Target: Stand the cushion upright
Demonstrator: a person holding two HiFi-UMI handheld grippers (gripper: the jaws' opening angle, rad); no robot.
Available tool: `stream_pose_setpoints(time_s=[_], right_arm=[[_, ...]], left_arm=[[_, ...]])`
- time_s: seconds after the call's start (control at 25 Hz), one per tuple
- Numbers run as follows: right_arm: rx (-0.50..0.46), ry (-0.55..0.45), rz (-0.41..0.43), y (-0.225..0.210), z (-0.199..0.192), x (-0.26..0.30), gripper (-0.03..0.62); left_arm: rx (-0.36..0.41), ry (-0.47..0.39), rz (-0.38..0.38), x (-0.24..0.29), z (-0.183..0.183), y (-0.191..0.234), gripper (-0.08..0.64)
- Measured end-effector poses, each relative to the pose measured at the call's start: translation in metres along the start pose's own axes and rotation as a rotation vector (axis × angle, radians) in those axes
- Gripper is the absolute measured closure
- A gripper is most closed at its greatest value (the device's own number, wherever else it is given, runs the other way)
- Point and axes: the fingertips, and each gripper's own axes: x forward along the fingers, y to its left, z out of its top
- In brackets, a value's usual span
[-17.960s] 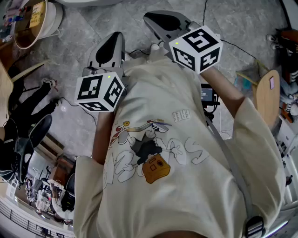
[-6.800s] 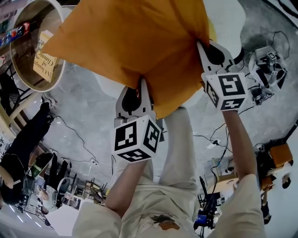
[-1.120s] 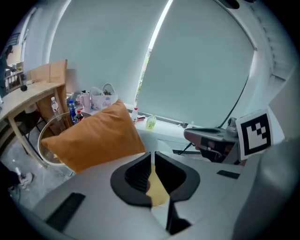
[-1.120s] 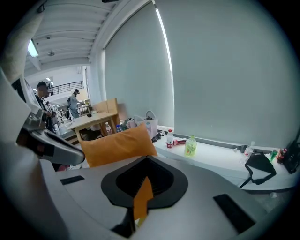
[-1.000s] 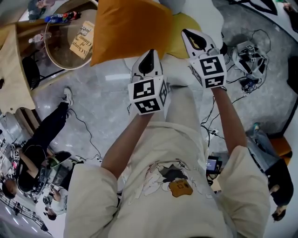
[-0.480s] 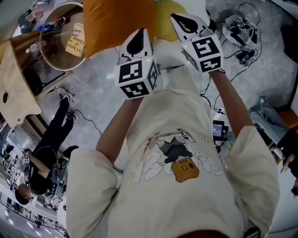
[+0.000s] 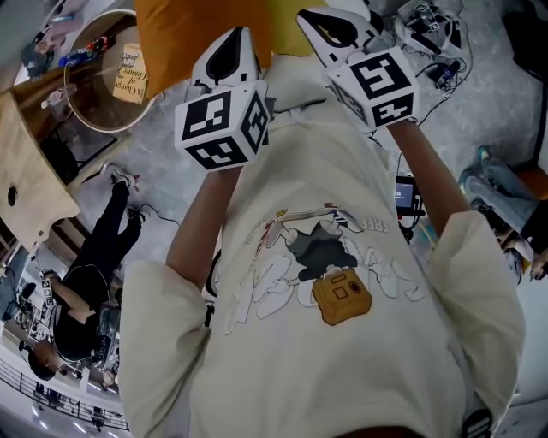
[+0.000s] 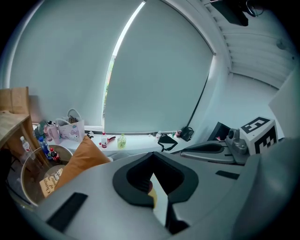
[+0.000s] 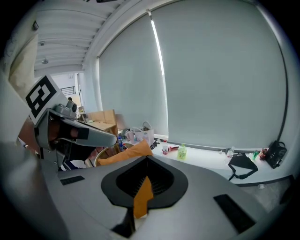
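The orange cushion (image 7: 180,34) stands on its edge at the top of the head view, with a yellow cushion (image 7: 295,30) behind it. My left gripper (image 7: 229,41) and right gripper (image 7: 318,20) are raised side by side in front of the person's chest. Both are shut and hold nothing, and both are apart from the cushion. In the left gripper view the orange cushion (image 8: 79,159) rises beyond the shut jaws of the left gripper (image 8: 152,157). In the right gripper view the cushion's (image 9: 124,153) upper edge shows past the right gripper (image 9: 146,161).
A round glass table (image 7: 86,94) with a printed card and bottles is at the upper left, beside a wooden piece (image 7: 30,184). Cables (image 7: 428,26) lie on the floor at the upper right. A seated person in black (image 7: 94,257) is at left. Bottles line a window sill (image 8: 122,139).
Both grippers have risen toward the head camera and drawn back from the cushion, staying shut. The cushion has kept its place, standing on its edge.
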Motion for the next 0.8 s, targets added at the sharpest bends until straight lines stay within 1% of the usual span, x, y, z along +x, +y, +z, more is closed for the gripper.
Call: stream_pose_setpoints(time_s=[0.2, 0.44, 0.64, 0.8], right_arm=[[0.000, -0.019, -0.009, 0.013, 0.015, -0.019, 0.568], [0.013, -0.033, 0.006, 0.033, 0.025, -0.035, 0.568], [0.003, -0.038, 0.001, 0.048, 0.023, -0.034, 0.568], [0.010, -0.058, 0.006, 0.055, 0.024, -0.045, 0.568]], left_arm=[[0.028, -0.018, -0.047, -0.018, 0.019, -0.011, 0.554], [0.055, -0.039, -0.063, -0.037, 0.032, -0.012, 0.554], [0.044, -0.039, -0.082, -0.045, 0.033, -0.003, 0.554], [0.055, -0.041, -0.096, -0.048, 0.031, -0.015, 0.554]])
